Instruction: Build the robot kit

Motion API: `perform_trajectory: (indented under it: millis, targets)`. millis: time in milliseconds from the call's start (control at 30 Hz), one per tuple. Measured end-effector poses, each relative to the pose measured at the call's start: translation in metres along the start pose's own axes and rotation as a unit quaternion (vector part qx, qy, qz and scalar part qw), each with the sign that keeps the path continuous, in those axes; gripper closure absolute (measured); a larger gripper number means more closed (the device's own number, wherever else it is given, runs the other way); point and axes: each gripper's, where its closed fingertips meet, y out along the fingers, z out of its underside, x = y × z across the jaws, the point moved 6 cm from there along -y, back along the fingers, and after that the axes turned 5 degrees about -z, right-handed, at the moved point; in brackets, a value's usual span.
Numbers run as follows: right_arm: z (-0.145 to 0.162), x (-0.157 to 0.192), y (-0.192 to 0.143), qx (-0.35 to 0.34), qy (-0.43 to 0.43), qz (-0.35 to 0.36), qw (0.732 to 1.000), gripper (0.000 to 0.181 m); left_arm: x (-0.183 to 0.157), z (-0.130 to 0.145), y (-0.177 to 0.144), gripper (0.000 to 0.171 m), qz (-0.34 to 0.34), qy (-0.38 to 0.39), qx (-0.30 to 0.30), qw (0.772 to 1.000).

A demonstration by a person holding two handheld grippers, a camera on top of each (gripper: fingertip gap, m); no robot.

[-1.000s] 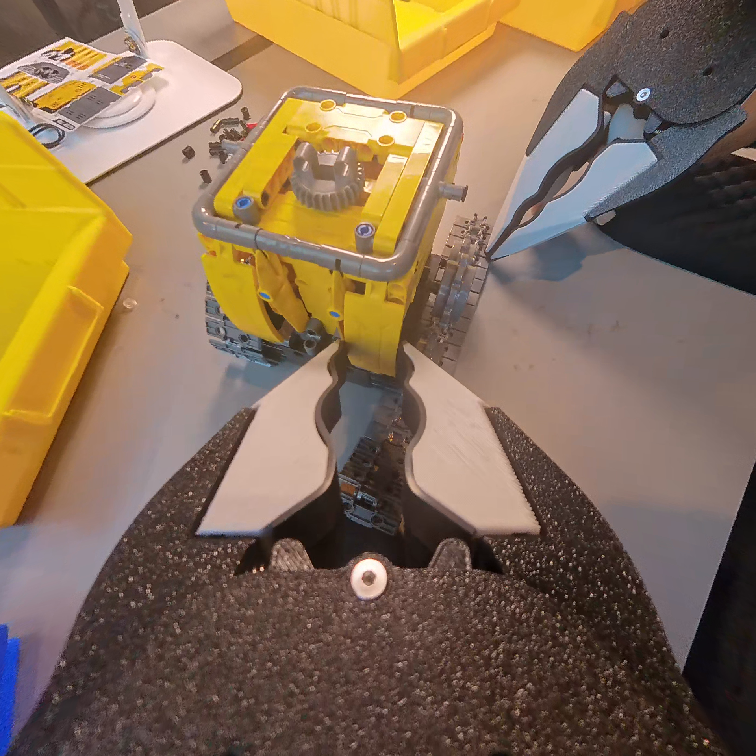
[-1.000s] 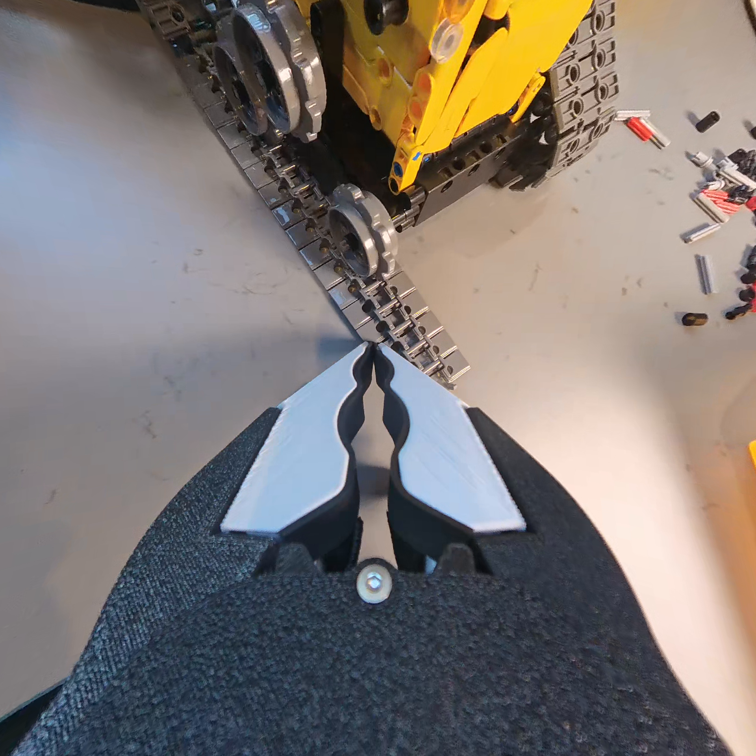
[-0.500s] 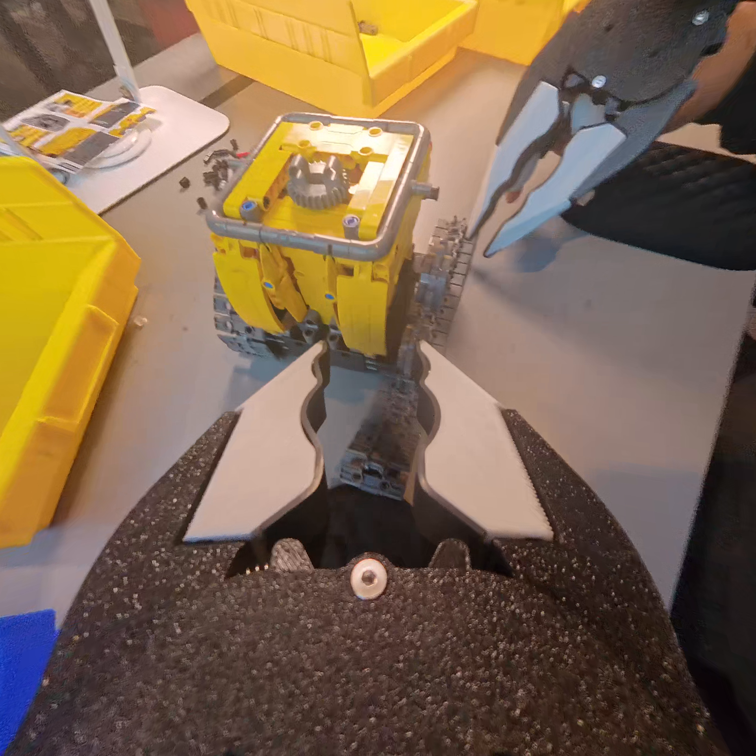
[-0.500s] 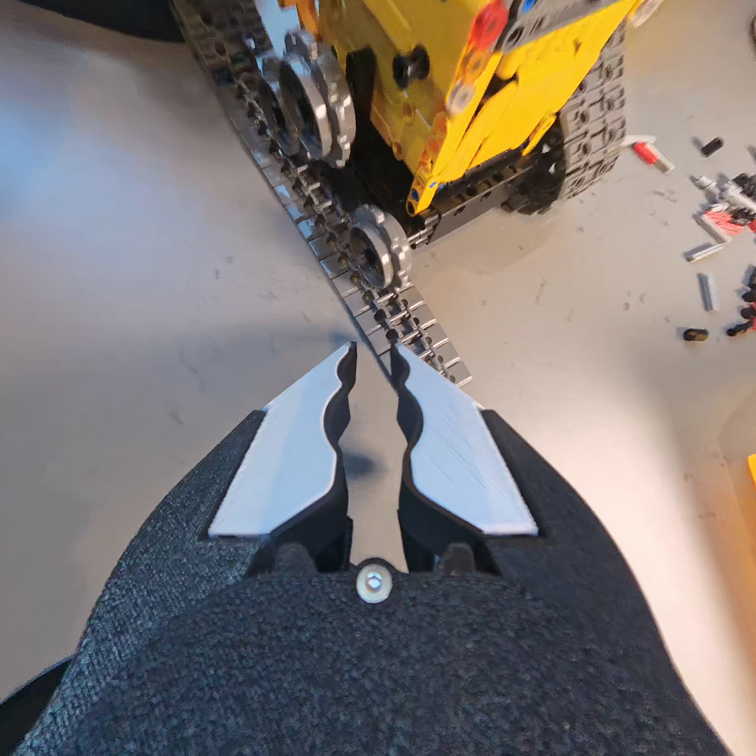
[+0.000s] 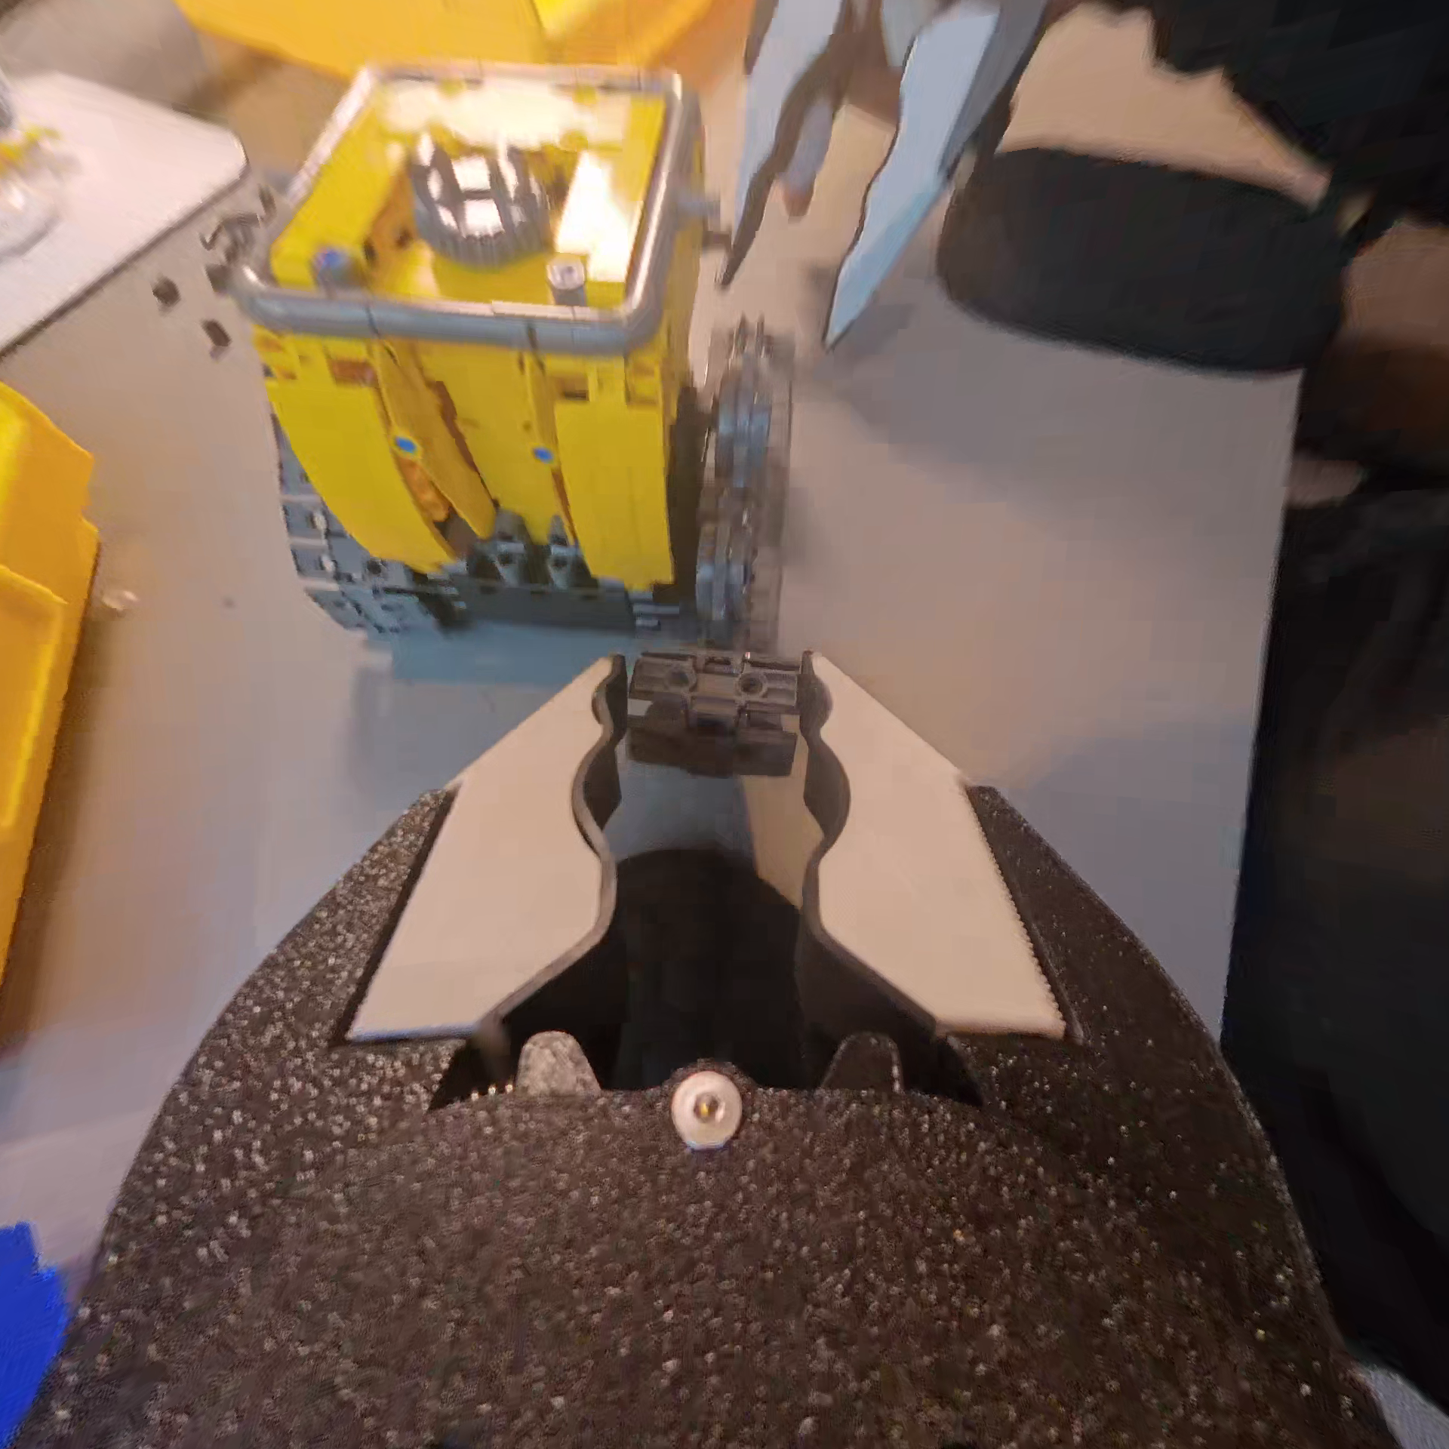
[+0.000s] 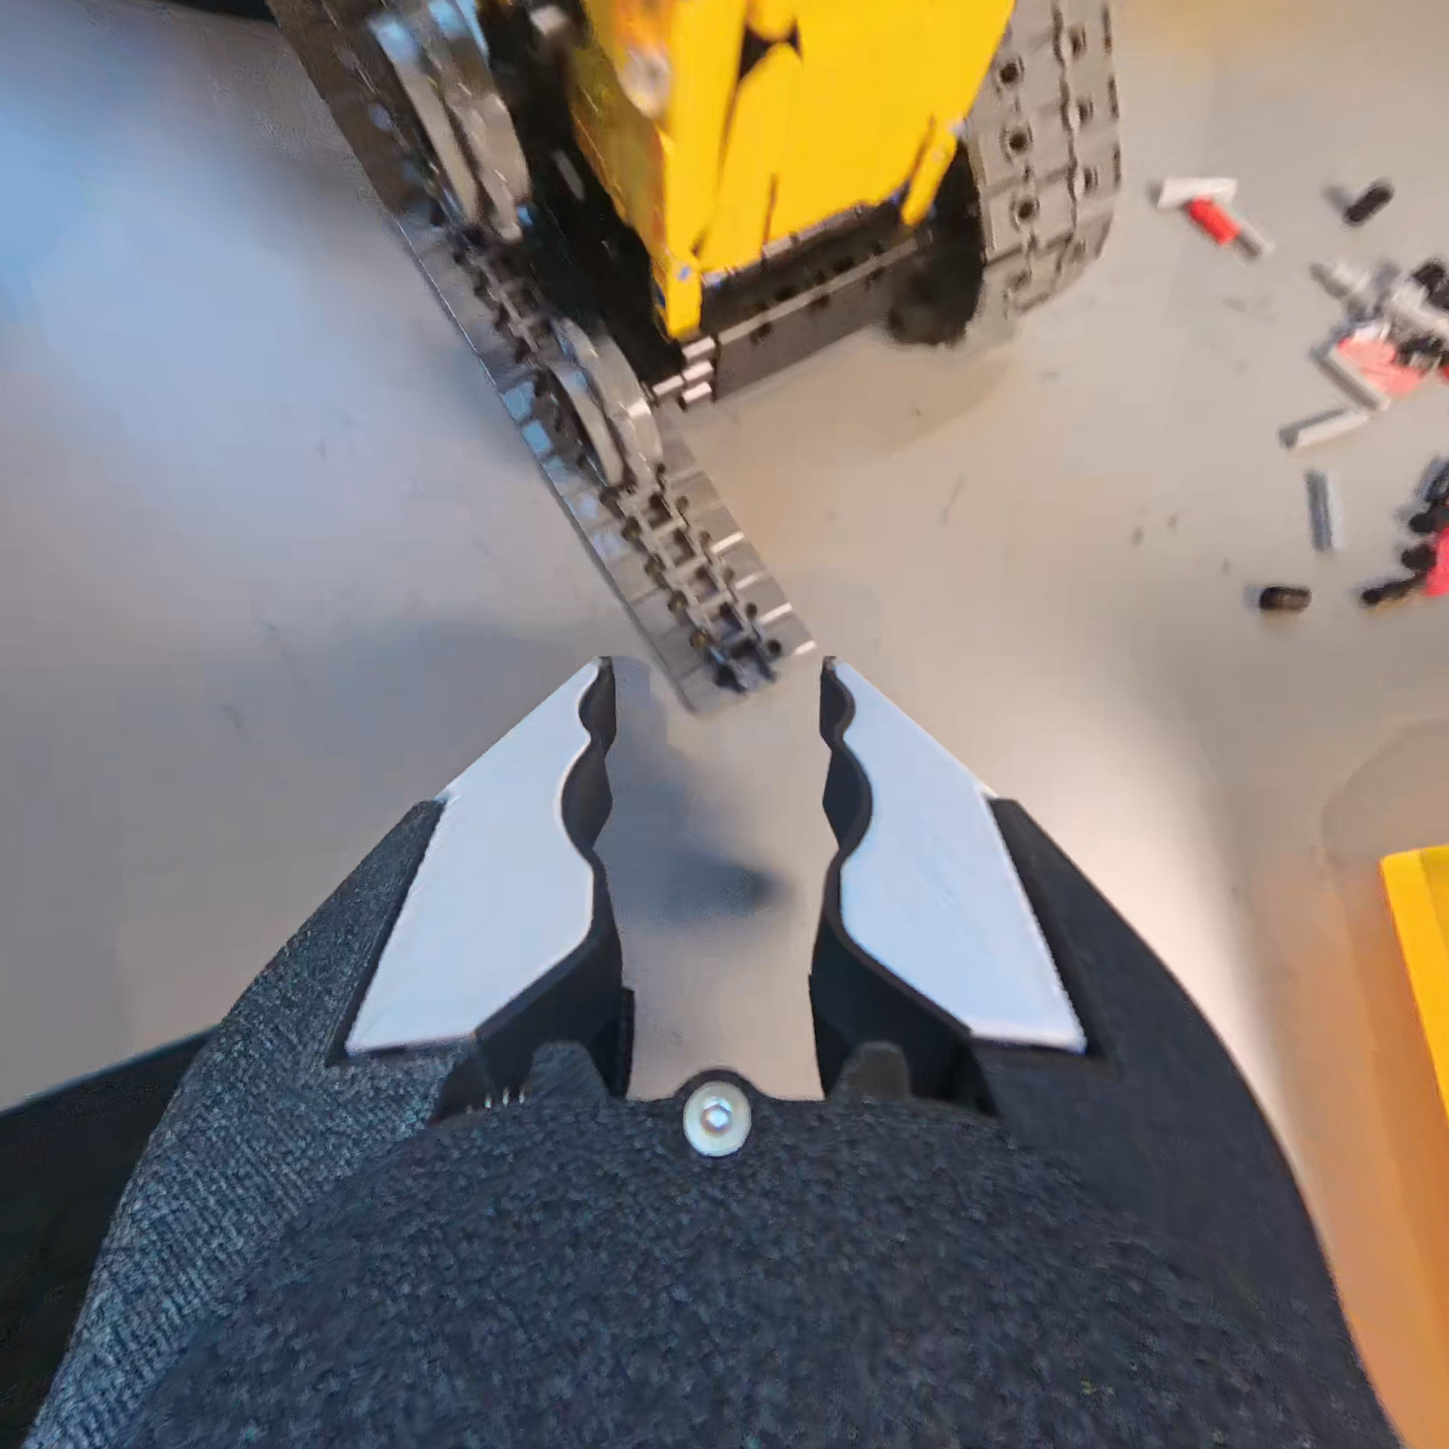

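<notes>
The brick-built yellow vehicle (image 5: 478, 368) stood on the grey tabletop (image 5: 1019, 596), with a loose tread strip (image 6: 674, 549) trailing from its wheels toward the right gripper (image 6: 717, 682). In the left wrist view, the left gripper (image 5: 713, 706) had its fingers (image 5: 541, 768) clamped on the end links of a dark tread piece (image 5: 713, 709), held just in front of the vehicle's base; whether that piece was the far end of the same strip could not be told. The right gripper's fingers (image 6: 902, 823) were spread apart and held nothing, their tips flanking the free end of the strip on the tabletop.

Judging from this, a sound hold on the tread would want the fingers square across a link rather than on a hinge, since the chain bends freely and could fold or slip out. Any pull should probably run along the strip, gently, or the light vehicle might skid or tip.

Around it lay scattered small parts (image 6: 1380, 353), red, grey and black, well to one side, and a yellow bin (image 5: 31, 690) near the vehicle. A white board (image 5: 94, 196) lay behind. The vehicle's grey sprocket wheels (image 6: 604, 408) sat on the strip and would resist its being drawn out.
</notes>
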Motion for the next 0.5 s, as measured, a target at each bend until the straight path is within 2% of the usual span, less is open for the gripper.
perform_trajectory:
  millis: [67,133,200,233,267,333,500]
  targets:
    - [0.007,-0.009,0.001,0.005,0.015,-0.014,1.000,0.127,-0.001,-0.010,-0.006,0.129,0.008,-0.024,-0.069,0.997]
    - [0.008,-0.014,0.007,0.009,0.025,-0.040,0.999,0.127,-0.002,-0.016,-0.008,0.129,0.010,-0.038,-0.108,0.993]
    - [0.003,-0.016,0.009,0.011,0.020,-0.052,0.998,0.136,-0.004,-0.020,-0.005,0.130,0.003,-0.039,-0.126,0.991]
    - [0.001,-0.016,0.009,0.014,0.014,-0.061,0.998,0.148,-0.006,-0.022,-0.004,0.130,0.006,-0.037,-0.132,0.991]
    - [-0.001,-0.015,0.011,0.015,0.008,-0.074,0.997,0.155,-0.008,-0.023,-0.002,0.130,0.008,-0.035,-0.132,0.991]
    - [-0.003,-0.015,0.013,0.015,0.005,-0.076,0.997,0.157,-0.009,-0.021,0.000,0.130,-0.001,-0.028,-0.118,0.993]
    - [-0.005,-0.012,0.013,0.008,-0.001,-0.070,0.998,0.166,-0.009,0.001,0.006,0.129,-0.028,0.004,-0.030,0.999]
